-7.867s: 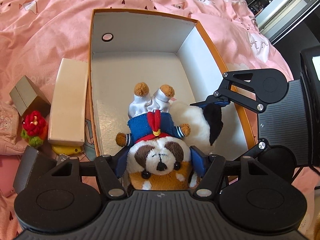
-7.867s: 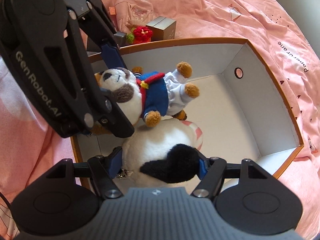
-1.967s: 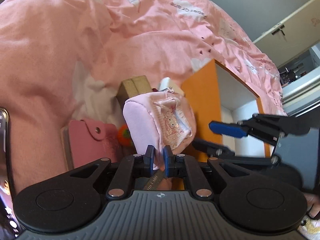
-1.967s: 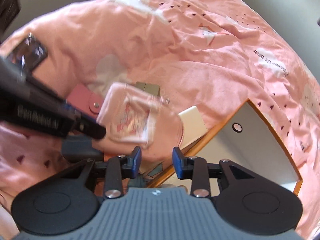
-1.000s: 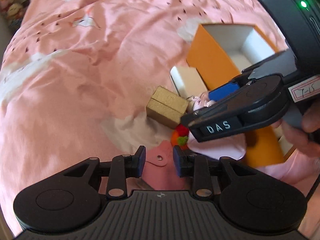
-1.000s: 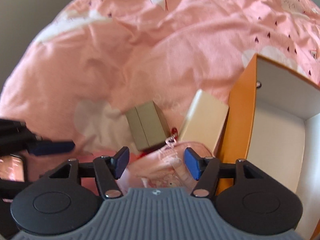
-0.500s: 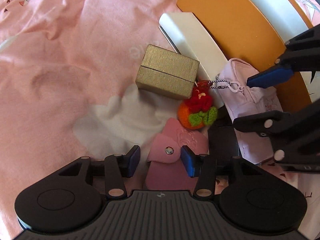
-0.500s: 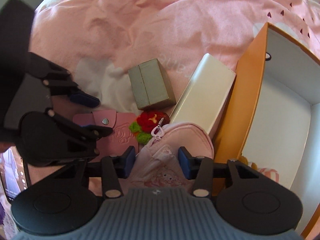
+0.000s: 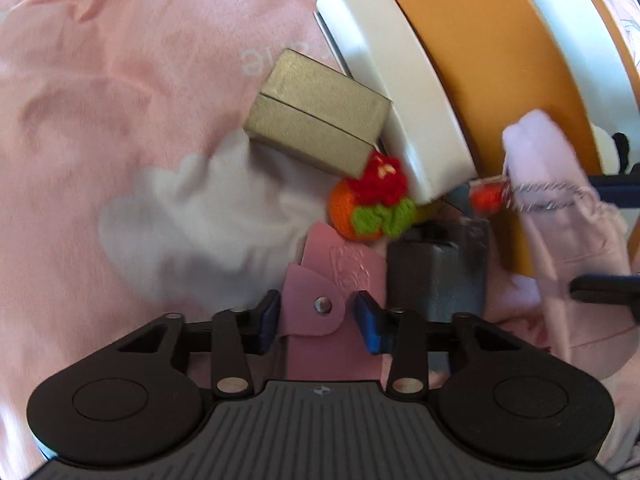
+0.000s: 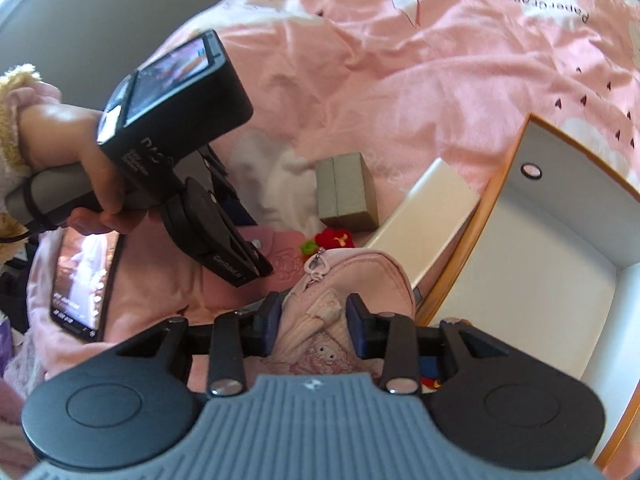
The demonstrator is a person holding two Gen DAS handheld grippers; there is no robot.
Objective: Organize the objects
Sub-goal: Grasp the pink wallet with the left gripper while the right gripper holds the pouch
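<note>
Left tool (image 9: 316, 322) steep-down, closing astride pink wallet (image 9: 332, 304) — right tool (image 10: 314, 324) tilted down, closing on pink pouch (image 10: 352, 280)

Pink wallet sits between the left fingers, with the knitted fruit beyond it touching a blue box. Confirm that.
Wrong on one point: the box touching the knitted fruit is gold, not blue, as the left wrist view shows. The pink wallet does sit between the left fingers, which are closing.
</note>
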